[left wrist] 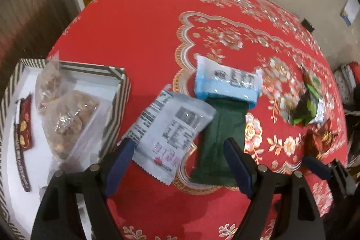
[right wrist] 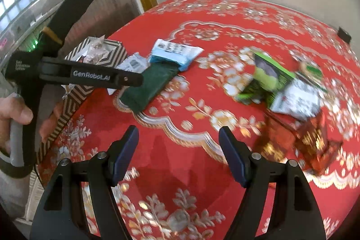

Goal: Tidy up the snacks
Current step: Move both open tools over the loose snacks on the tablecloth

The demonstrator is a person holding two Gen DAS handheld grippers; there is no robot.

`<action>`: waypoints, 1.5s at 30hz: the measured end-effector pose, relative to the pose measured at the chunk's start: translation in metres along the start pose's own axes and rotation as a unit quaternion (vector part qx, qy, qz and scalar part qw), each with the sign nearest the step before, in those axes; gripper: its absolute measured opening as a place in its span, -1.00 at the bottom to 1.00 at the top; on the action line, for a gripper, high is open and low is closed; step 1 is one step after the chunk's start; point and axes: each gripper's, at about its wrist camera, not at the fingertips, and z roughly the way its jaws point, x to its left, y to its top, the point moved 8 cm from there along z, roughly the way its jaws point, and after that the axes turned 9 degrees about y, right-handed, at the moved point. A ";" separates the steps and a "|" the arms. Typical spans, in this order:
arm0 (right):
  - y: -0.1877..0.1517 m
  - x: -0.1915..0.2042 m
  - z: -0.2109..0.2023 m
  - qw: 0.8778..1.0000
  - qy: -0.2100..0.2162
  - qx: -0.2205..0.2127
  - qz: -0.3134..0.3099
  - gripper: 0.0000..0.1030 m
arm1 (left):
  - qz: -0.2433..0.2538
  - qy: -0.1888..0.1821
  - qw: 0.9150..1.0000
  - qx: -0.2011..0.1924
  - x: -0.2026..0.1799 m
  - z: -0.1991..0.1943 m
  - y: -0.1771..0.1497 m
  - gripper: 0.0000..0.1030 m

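Note:
My left gripper (left wrist: 177,145) is open just above a white snack packet (left wrist: 171,127) that lies between its fingers. Under it lies a dark green packet (left wrist: 222,136), and beyond that a blue and white packet (left wrist: 227,84). A striped box (left wrist: 121,91) at the left holds clear bags of brown snacks (left wrist: 67,114) and a red packet (left wrist: 23,127). My right gripper (right wrist: 178,134) is open and empty over the red cloth. Green packets (right wrist: 267,78), a silver packet (right wrist: 297,100) and red packets (right wrist: 306,141) lie to its right, blurred.
The red floral tablecloth (left wrist: 139,37) covers the table, which ends at a wall behind and drops off at the left. The left gripper's body (right wrist: 90,78) and the hand holding it show at the left of the right wrist view. The striped box (right wrist: 112,53) sits behind it.

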 end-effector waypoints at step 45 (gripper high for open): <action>0.034 -0.024 0.028 0.998 -0.064 0.001 0.001 0.49 | 0.248 -0.012 0.969 -0.005 -0.018 -0.002 0.018 0.62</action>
